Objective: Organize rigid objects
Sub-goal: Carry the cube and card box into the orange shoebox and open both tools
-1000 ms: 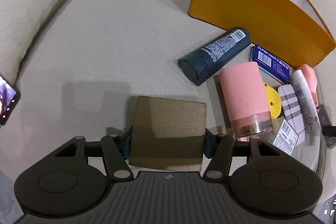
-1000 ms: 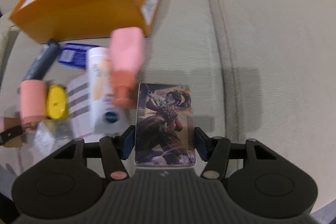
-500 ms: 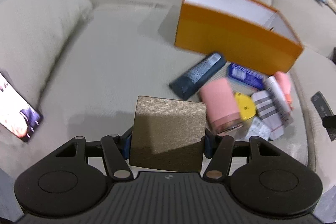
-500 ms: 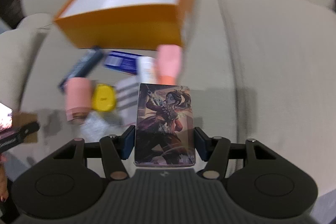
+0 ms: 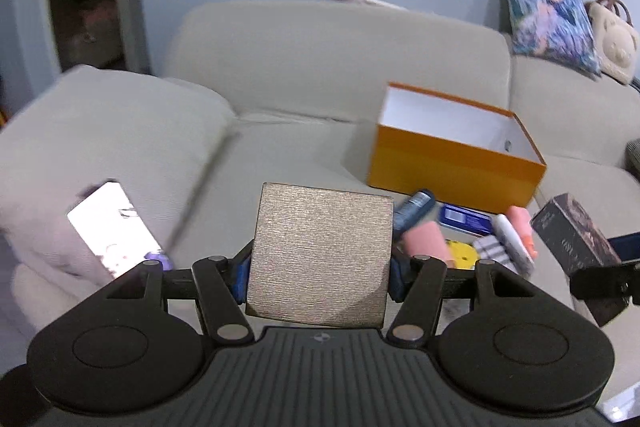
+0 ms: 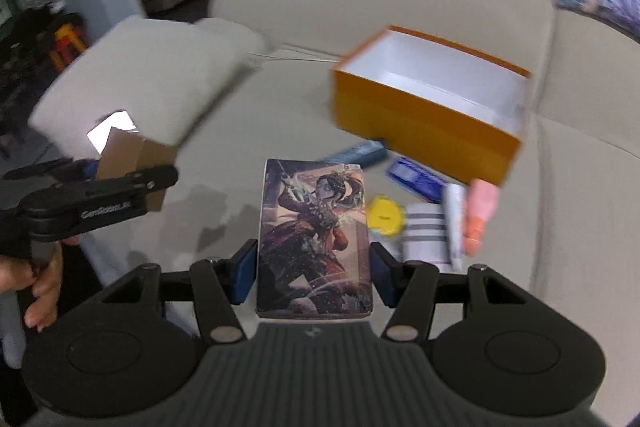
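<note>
Left wrist view shows my left tool pinching a flat brown textured cardboard box by its two sides, held up in the air over the beige sofa seat. Right wrist view shows my right tool clamped on a rectangular box printed with a dark-haired warrior figure, also lifted. Beyond both stands the open orange cardboard box with a white inside, which looks empty. In front of it lie a dark blue bottle, a pink cylinder and other small items. I judge this the carry step; next I must bring each held box over the orange rim, lower it inside, then spread the tool.
</note>
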The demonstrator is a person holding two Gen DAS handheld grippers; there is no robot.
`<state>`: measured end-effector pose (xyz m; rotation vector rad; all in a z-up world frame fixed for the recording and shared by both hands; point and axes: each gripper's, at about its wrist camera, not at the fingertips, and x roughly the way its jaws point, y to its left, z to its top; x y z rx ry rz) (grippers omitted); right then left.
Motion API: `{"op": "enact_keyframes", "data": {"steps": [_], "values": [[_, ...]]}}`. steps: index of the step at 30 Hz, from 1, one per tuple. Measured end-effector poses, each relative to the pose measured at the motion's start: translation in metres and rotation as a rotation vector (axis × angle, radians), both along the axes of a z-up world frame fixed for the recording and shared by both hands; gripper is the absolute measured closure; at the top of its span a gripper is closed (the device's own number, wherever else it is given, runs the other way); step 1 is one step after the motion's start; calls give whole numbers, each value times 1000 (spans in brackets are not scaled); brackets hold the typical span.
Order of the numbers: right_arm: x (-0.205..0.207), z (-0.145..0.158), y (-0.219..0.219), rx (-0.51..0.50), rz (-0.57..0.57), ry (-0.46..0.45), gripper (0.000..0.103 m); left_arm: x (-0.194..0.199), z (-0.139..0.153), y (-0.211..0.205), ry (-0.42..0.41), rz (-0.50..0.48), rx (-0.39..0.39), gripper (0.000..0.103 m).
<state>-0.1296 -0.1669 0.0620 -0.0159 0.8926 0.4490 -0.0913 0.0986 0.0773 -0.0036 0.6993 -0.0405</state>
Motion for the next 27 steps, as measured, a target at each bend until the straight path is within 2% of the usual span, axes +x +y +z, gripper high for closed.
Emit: {"op": "enact_keyframes", "data": {"steps": [5, 10, 14, 20, 24, 27], "values": [[-19, 11, 28, 6, 90, -36, 43, -24, 14, 18, -58, 35, 20, 34], [-23, 15, 30, -1, 88, -54, 43, -26, 25, 9, -98, 1, 17, 34], [-25, 23, 12, 1, 26, -58, 43, -12, 31, -8, -111, -52, 7, 34], [-3, 36, -28, 1, -107, -75, 43, 23, 50, -46, -144, -128, 6, 34], [26, 49, -53, 9, -188, -100, 44, 53, 63, -75, -154, -175, 20, 34], [55, 55, -68, 14, -235, -111, 44, 79, 69, -96, -131, -214, 36, 34]]}}
